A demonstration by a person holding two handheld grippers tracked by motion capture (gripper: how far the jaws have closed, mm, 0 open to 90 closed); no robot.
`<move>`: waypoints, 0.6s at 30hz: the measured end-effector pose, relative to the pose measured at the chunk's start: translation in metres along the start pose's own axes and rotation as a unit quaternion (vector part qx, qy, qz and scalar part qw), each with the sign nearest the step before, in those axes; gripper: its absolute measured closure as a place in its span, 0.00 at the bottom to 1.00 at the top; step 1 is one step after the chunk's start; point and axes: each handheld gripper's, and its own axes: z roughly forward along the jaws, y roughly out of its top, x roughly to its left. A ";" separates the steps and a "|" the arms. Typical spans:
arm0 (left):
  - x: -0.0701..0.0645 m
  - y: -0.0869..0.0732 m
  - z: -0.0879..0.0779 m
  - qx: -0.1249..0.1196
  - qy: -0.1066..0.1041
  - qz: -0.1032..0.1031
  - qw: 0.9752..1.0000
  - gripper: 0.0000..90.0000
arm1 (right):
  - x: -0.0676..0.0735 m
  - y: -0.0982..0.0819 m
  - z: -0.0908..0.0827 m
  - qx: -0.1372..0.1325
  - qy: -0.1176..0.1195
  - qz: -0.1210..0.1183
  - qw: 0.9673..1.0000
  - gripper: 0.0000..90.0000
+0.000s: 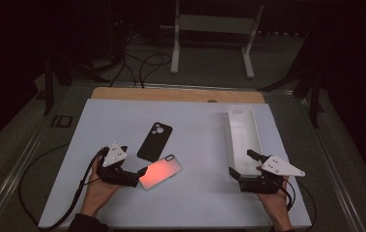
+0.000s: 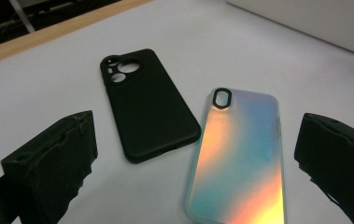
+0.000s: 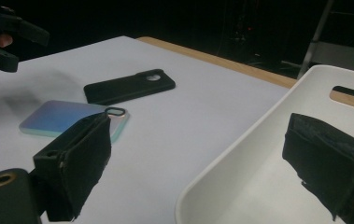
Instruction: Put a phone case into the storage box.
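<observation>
Iridescent phone case [image 1: 160,172] is lying flat on the tabletop [image 1: 204,198] beside the black case [image 1: 154,140]. Left gripper [image 1: 143,172] is nearing its end, jaws spread; right gripper [image 1: 241,164] is hovering spread over the white tray [image 1: 244,126]. Next: straddle an edge, then pinch.

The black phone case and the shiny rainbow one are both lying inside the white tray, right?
No. Both the black phone case and the shiny rainbow case lie on the white table, left of the white tray, not inside it. The high view shows this plainly.
</observation>
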 end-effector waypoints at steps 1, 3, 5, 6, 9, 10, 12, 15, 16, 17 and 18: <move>0.000 0.000 0.001 0.002 -0.001 -0.001 1.000 0.00 | 0.000 0.000 0.000 0.000 0.000 -0.001 1.000 0.09; -0.001 0.000 0.004 0.006 -0.004 -0.002 1.000 0.00 | 0.000 0.000 0.001 0.000 0.001 -0.005 1.000 0.09; -0.002 0.000 0.007 0.011 -0.008 0.001 1.000 0.00 | 0.001 0.000 0.002 0.003 0.001 -0.004 1.000 0.09; -0.003 0.000 0.009 0.013 -0.009 0.001 1.000 0.00 | 0.001 0.000 0.002 0.002 0.002 -0.004 1.000 0.09; -0.005 0.001 0.014 0.022 -0.013 0.005 1.000 0.00 | 0.001 -0.001 0.003 0.004 0.003 -0.004 1.000 0.09; -0.006 0.001 0.015 0.025 -0.015 0.007 1.000 0.00 | 0.001 -0.001 0.003 0.003 0.003 -0.005 1.000 0.09; -0.007 0.001 0.018 0.031 -0.017 0.009 0.999 0.00 | 0.001 -0.001 0.003 0.003 0.003 -0.005 1.000 0.09; -0.008 0.001 0.023 0.041 -0.021 0.012 0.999 0.00 | 0.000 -0.001 0.003 0.005 0.002 -0.005 1.000 0.09; -0.008 0.001 0.023 0.041 -0.021 0.012 0.999 0.00 | 0.000 -0.001 0.003 0.005 0.002 -0.005 1.000 0.09; -0.010 0.000 0.026 0.051 -0.023 0.014 0.998 0.00 | 0.000 -0.001 0.004 0.006 0.003 -0.005 1.000 0.09; -0.010 0.000 0.027 0.055 -0.024 0.017 0.998 0.00 | 0.000 -0.001 0.004 0.006 0.002 -0.007 1.000 0.09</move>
